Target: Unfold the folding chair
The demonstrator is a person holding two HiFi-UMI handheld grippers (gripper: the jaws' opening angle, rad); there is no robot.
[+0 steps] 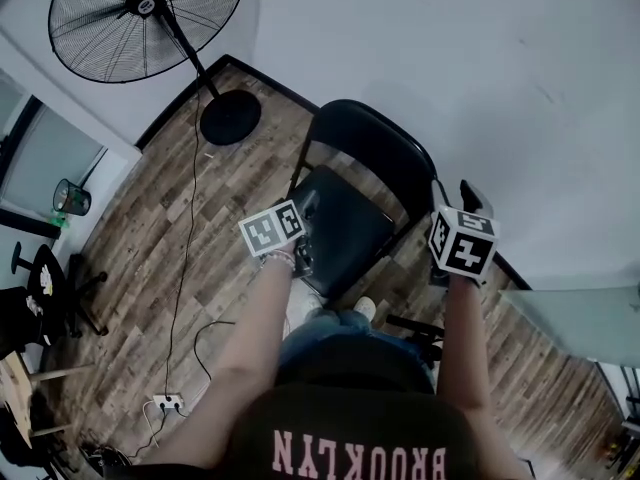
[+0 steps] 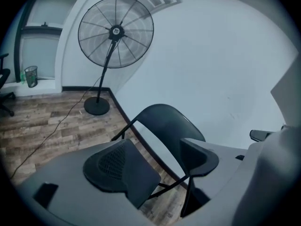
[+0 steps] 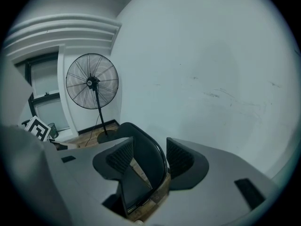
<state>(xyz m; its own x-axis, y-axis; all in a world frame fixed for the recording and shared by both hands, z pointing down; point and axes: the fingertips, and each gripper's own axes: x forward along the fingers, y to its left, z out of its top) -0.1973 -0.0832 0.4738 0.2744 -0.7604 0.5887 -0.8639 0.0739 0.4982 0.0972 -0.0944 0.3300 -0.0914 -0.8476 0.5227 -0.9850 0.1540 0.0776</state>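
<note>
- Wrapping up the unfold, by the look of it: the black metal folding chair (image 1: pixel 345 230) stands on the wood-plank floor (image 1: pixel 180 228) with its seat swung down roughly flat and the curved backrest up near the white wall (image 1: pixel 450 68).
- My read is that the opening step is basically done and what's left is checking it.
- The left gripper (image 2: pixel 157 159) is released, with its jaws well apart. Nothing's pinched. The chair only shows beyond and between them, the seat edge peeking out past the left-hand pad.
- The right gripper (image 3: pixel 150 158) is also released, with a narrower gap. The backrest lines up in that gap but sits farther off, and the pads aren't touching it.
- From the head view the chair is at 12 o'clock from the person. The left gripper hovers by the seat's 9 o'clock edge, and the right one is off the chair's 3 o'clock side, apart from the frame.
- The big black pedestal fan (image 1: pixel 150 13) is up at 10 o'clock, well clear.
- Next move, I'd guess: press the seat's front edge down to make sure it's fully seated, keeping the pads away from the hinge. Can't tell from here whether the legs are fully spread.
</note>
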